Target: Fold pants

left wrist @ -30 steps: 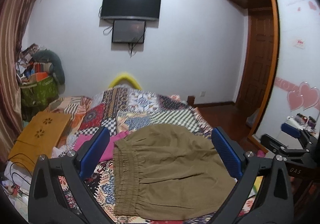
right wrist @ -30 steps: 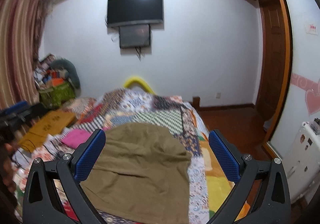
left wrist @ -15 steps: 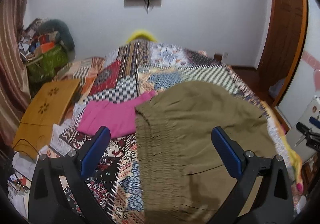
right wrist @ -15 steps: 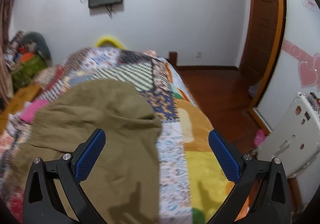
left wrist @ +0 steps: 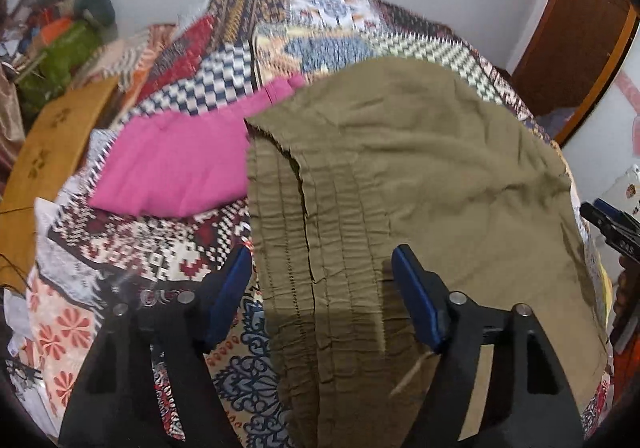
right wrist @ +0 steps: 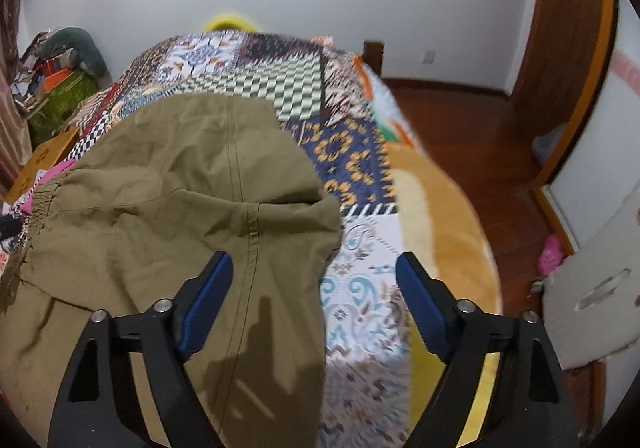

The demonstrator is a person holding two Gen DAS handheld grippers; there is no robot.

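Olive, wrinkled pants (left wrist: 400,175) lie on the quilt (left wrist: 168,256); their elastic waistband sits between the left gripper's (left wrist: 322,280) parted fingers, their hem under the right gripper's (right wrist: 312,284), also parted.

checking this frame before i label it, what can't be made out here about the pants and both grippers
- Olive pants: near end cut off by the bottom edge, both views.
- Waistband, left wrist view: its near stretch lies in shadow behind the left gripper.
- Pink cloth: right edge under the pants; blurred.
- Right gripper: fingers apart over the pant edge; contact unclear.
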